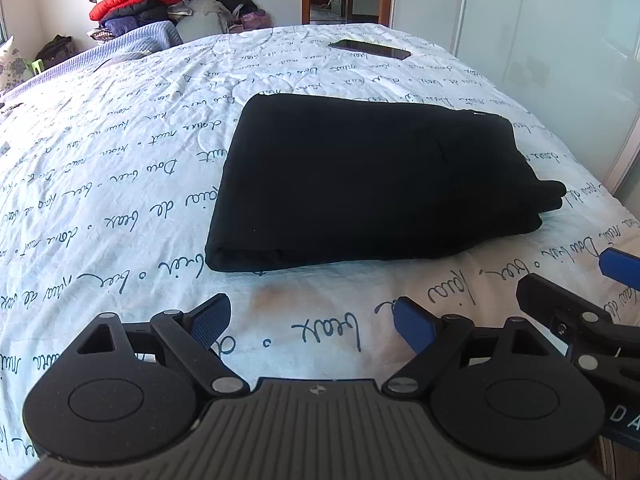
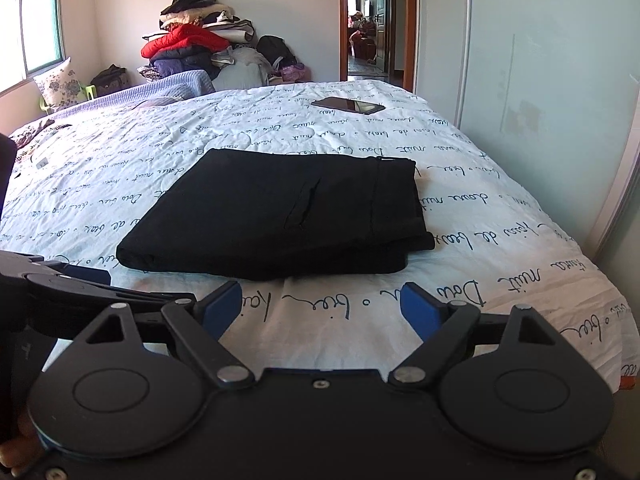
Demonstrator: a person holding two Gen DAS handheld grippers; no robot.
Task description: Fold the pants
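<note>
Both grippers gape empty, apart from folded black pants (image 1: pixel 368 184) on bedspread (image 1: pixel 120 184).

Sunlit bedroom, door open at far end.
A script-printed bedspread (image 2: pixel 500 208) covers the bed; clothes pile (image 2: pixel 192 44) far left, window (image 2: pixel 38 28) left, wardrobe (image 2: pixel 540 60) right.

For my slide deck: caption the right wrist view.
Folded black fabric pants lie on the script-printed white bedsheet; open right gripper empty before them.
</note>
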